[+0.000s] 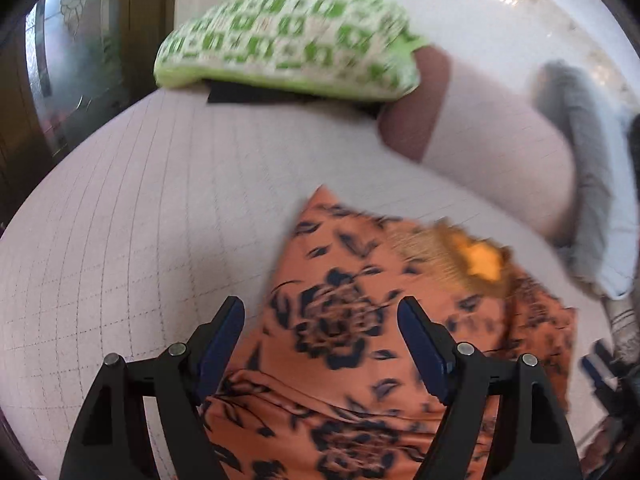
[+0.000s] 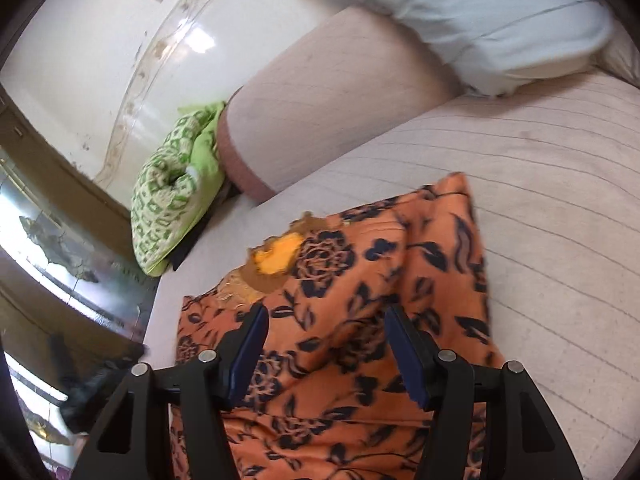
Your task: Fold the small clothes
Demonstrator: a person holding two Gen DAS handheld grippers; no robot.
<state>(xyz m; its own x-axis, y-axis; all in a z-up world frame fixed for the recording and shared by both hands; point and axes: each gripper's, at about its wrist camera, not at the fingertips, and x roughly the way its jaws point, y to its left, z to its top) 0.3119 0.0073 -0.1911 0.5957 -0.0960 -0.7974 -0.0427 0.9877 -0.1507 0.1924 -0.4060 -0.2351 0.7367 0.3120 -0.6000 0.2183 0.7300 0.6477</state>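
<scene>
Orange floral garment (image 1: 340, 320) lies on pale bed sheet (image 1: 140, 200), lower part cut off by frame; left gripper (image 1: 320, 308) and right gripper (image 2: 324, 316) above it, jaws apart, nothing pinched; green pillow (image 1: 280, 36) blurred

Pale gridded bedsheet (image 1: 140, 208) covering mattress, bolster (image 2: 340, 92) lying along far edge, green-patterned cushion (image 1: 280, 36) sitting beside it (blurry), glossy white wall (image 2: 80, 60) catching window light.
</scene>
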